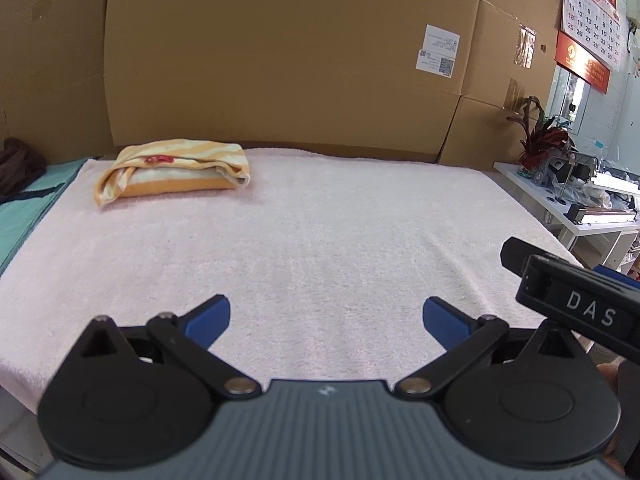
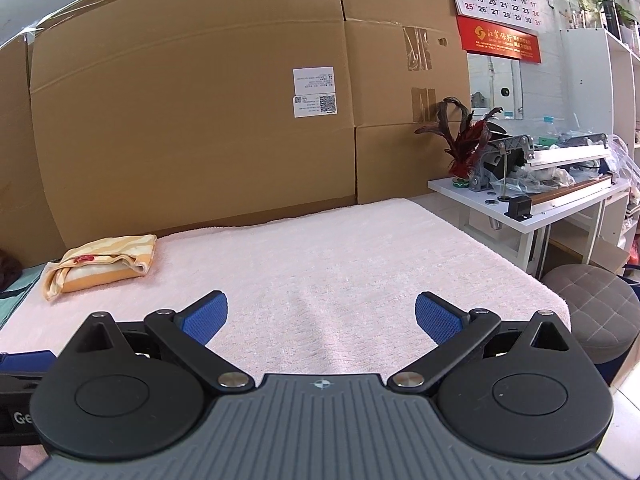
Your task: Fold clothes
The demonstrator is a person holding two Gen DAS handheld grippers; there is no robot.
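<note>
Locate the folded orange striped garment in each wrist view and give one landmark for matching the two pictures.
Left wrist view: the folded garment lies upper left, on the far left corner of the pink towel.
Right wrist view: the garment lies at the left edge, mid-height, on the same corner.
Shared landmark: the white label on the cardboard box behind.

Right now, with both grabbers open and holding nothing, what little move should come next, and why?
Probably swing the left gripper toward the dark clothes heaped past the pink towel's left edge. The striped orange garment already lies folded at the far left corner, nothing unfolded lies on the towel, and the right gripper is open and empty too.
</note>
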